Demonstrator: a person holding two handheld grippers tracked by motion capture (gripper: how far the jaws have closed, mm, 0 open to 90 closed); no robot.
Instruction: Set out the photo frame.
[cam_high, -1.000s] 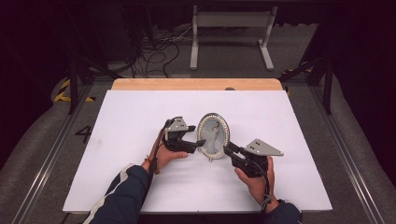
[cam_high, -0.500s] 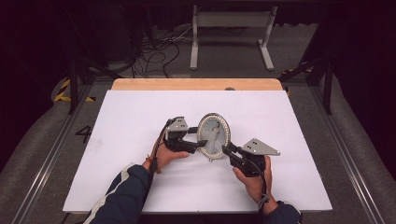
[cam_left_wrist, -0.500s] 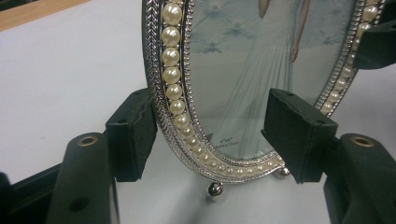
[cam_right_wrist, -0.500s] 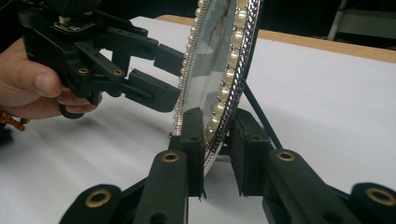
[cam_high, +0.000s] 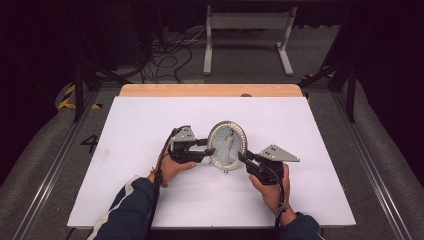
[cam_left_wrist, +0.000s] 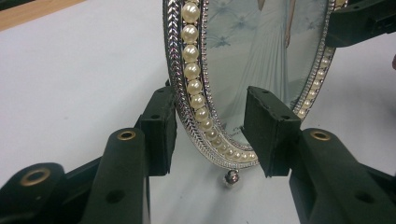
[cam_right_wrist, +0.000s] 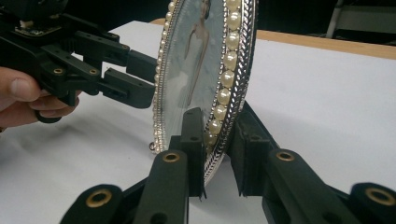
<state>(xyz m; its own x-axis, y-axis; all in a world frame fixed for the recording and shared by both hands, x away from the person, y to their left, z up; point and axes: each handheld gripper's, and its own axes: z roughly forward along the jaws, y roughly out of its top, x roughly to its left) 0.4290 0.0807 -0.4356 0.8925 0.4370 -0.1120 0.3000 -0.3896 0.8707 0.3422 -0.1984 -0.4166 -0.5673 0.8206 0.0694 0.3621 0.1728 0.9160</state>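
Here, the oval picture frame (cam_high: 227, 145) stands upright near the middle of the white table (cam_high: 125, 125), held between my two tools. My right gripper (cam_high: 243, 158) clamps the frame's lower right rim: in the right gripper view its pads sit on both faces of the pearl border (cam_right_wrist: 225, 74), front and back. My left gripper (cam_high: 210, 146) straddles the lower left rim; its jaws have just been closing with the frame between them. In the left gripper view the rear pad (cam_left_wrist: 161, 128) touches the back edge, while the front pad (cam_left_wrist: 266, 130) seems to stand just off the glass, though I cannot tell for certain. The frame's top is cut off in both gripper views, and its back and any stand are hidden. A small ball foot (cam_left_wrist: 231, 176) shows beneath the rim.
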